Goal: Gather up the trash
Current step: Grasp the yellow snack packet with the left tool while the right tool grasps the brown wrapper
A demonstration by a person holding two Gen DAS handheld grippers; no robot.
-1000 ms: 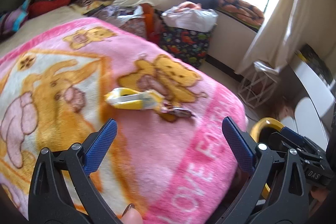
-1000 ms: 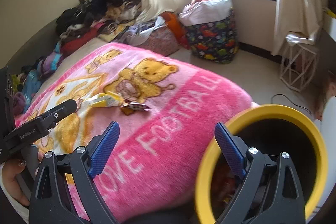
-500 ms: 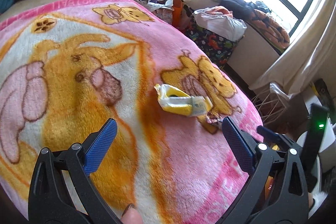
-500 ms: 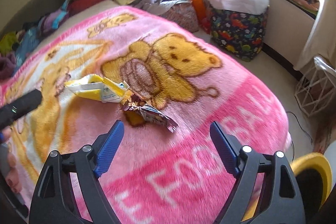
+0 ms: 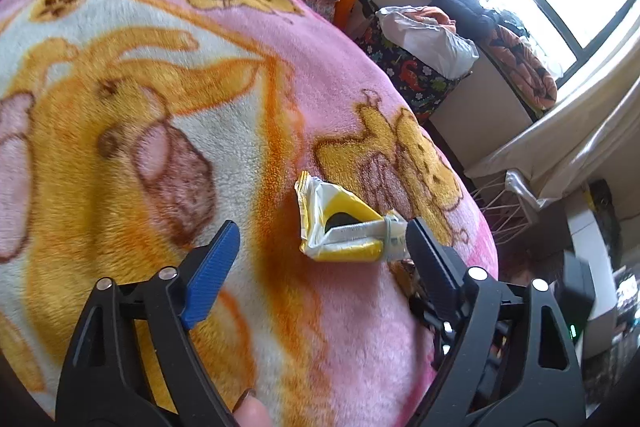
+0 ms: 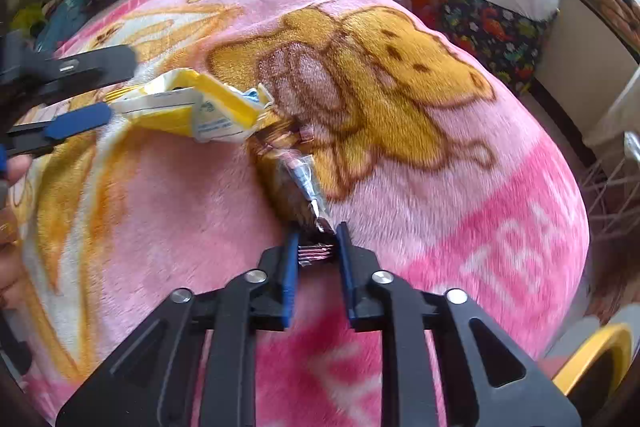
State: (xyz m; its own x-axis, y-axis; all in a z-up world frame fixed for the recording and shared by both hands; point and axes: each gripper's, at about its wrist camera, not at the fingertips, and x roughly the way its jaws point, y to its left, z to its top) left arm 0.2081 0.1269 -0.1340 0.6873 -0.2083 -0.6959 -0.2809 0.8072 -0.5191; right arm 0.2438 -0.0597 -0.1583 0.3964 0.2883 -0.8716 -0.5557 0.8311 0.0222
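Pink cartoon-bear blanket point(image 6: 460, 227): right gripper point(image 6: 318, 247) closing, pads pinching foil snack wrapper point(image 6: 300, 167); left gripper point(image 5: 320, 247) closing, unclamped, yellow-white carton point(image 5: 340, 227) between jaws toward 3 o'clock.

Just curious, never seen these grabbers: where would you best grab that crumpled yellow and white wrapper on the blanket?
Pinch the yellow wrapper across its puffed middle, coming down from above with the left gripper. It lies on its side between the closing jaws, not yet pinched.
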